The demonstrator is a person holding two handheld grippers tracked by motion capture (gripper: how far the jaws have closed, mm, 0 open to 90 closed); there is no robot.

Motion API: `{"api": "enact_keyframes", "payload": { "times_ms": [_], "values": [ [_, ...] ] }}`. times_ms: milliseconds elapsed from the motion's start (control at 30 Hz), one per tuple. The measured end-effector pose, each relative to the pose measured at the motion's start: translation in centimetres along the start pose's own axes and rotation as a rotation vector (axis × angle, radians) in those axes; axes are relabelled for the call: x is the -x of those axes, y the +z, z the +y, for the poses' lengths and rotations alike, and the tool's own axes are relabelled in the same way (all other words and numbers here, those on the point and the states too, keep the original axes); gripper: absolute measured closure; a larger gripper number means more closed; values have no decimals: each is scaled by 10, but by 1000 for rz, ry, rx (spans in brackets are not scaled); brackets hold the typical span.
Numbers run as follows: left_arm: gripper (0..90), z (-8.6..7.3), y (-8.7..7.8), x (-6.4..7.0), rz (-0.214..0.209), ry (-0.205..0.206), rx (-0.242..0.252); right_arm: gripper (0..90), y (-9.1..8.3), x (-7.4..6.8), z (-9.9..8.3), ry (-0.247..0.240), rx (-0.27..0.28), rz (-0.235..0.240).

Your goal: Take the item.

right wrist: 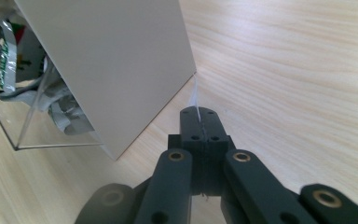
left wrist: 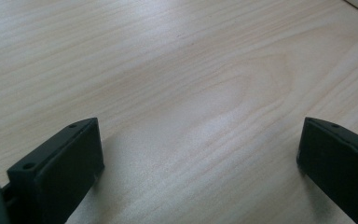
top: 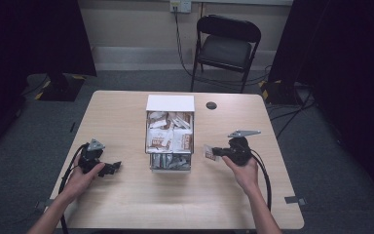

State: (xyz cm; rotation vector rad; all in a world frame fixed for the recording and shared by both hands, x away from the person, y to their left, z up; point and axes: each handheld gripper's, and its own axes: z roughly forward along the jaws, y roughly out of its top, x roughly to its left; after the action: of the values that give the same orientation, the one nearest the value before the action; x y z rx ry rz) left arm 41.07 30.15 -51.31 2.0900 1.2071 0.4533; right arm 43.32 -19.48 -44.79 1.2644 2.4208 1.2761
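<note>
A white box stands mid-table, packed with brown-and-white sachets, with a clear front compartment holding grey-green ones. My right gripper is just right of the box, shut on a small sachet. The right gripper view has the jaws pressed together on the sachet's thin edge, beside the box's white side wall and clear compartment. To the left of the box my left gripper lies low over bare wood, open and empty.
A small black round disc sits on the table behind the box at right. A black folding chair and cables stand beyond the far edge. Bare tabletop spreads in front of the box.
</note>
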Motion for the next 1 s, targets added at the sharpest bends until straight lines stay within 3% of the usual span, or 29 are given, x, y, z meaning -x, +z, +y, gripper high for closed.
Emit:
{"api": "enact_keyframes", "payload": {
  "times_ms": [567,1000],
  "values": [
    [0,0,0,0,0,0,0,900,26,6,-9,26,-53,8],
    [0,0,0,0,0,0,0,879,34,16,-17,60,-71,-35]
  ]
}}
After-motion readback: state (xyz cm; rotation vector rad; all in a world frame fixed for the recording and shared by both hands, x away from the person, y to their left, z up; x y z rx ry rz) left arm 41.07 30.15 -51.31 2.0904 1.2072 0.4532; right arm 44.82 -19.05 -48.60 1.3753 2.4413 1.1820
